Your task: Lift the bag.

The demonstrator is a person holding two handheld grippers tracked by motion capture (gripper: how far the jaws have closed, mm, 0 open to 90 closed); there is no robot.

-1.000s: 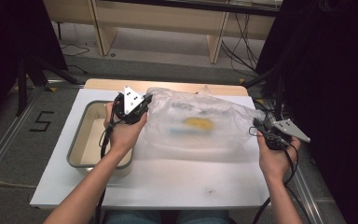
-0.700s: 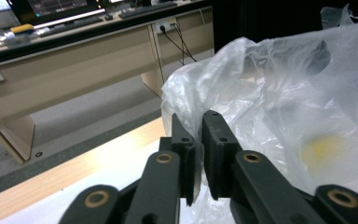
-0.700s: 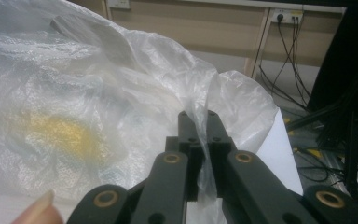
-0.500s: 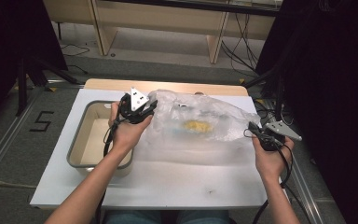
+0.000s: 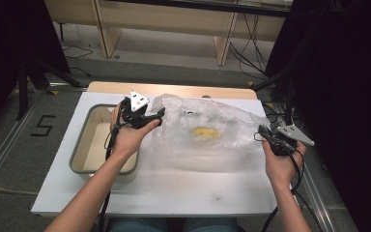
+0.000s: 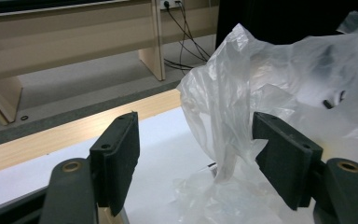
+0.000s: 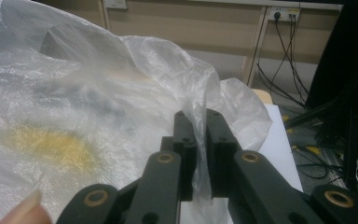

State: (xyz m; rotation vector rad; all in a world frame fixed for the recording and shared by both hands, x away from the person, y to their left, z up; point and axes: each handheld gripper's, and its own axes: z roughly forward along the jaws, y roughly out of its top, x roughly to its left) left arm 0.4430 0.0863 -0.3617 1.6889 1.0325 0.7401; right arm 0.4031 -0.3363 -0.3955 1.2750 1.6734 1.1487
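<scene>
A large clear plastic bag (image 5: 207, 121) lies crumpled across the white table top (image 5: 174, 188), with a yellow patch (image 5: 206, 132) inside it. My left gripper (image 5: 155, 117) is at the bag's left end. Its jaws have just been opening and now stand wide apart (image 6: 196, 154); a fold of the bag (image 6: 223, 116) hangs loose between them, not pressed by either pad. My right gripper (image 5: 264, 134) holds the bag's right edge. Its jaws (image 7: 199, 135) have eased apart slightly, but the thin film (image 7: 74, 84) is still pinched between the pads. The yellow patch (image 7: 51, 142) shows through the film.
A shallow grey-rimmed tray (image 5: 84, 140) sits on the table's left side, under my left wrist. A wooden strip (image 5: 174, 90) runs along the table's far edge. Beyond it are bench legs and cables on the floor (image 5: 251, 48). Black drapes stand at both sides.
The left gripper's jaws went from shut on the bag's left edge to wide open, releasing it. The bag has sagged flatter. The right gripper barely moved and keeps its hold.
</scene>
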